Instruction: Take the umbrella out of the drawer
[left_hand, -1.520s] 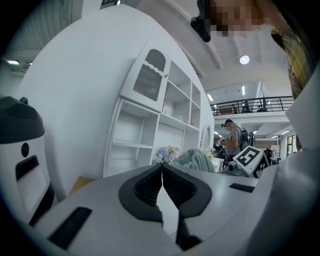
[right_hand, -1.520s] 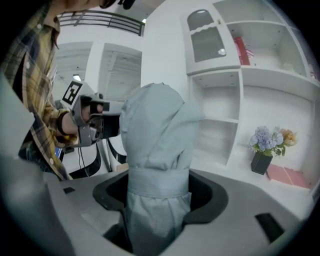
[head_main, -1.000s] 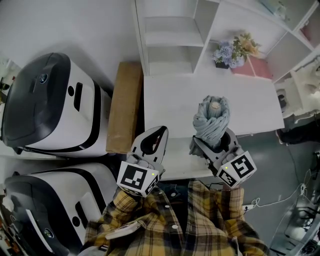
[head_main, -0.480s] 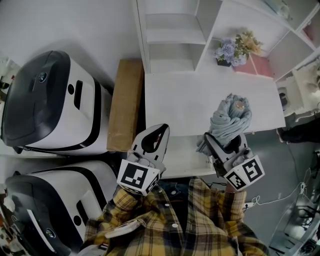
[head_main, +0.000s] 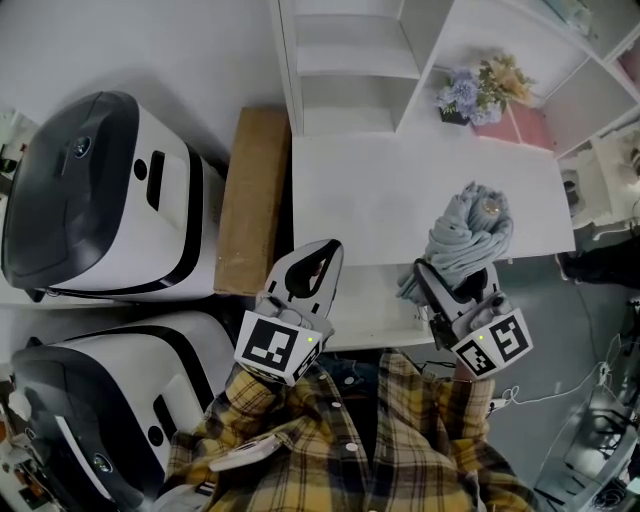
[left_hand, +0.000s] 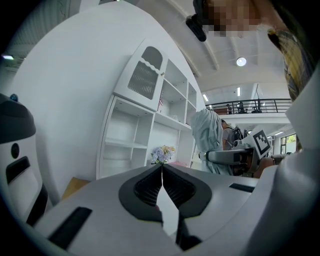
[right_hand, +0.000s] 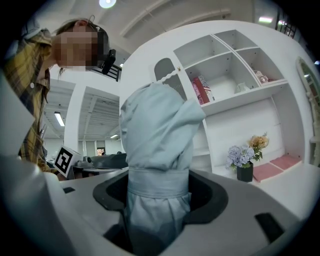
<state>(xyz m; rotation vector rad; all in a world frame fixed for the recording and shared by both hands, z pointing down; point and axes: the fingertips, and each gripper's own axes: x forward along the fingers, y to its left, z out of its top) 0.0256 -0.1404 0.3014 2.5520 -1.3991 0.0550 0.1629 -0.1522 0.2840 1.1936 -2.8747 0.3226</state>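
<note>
The left gripper (head_main: 328, 250) is held over the near edge of the white tabletop (head_main: 370, 200), its jaws pressed together on nothing. A folded pale blue-grey fabric umbrella (head_main: 468, 228) is clamped at its strapped waist between the jaws of the right gripper (head_main: 455, 278) and held upright over the tabletop's right front part. Farther back, a small dark pot of lilac and tan flowers (head_main: 472, 92) is seen by the white open shelving (head_main: 350, 60).

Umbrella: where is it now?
Head view, right side: the folded umbrella is clamped upright in the right tongs, over the front edge of the white desk.
</note>
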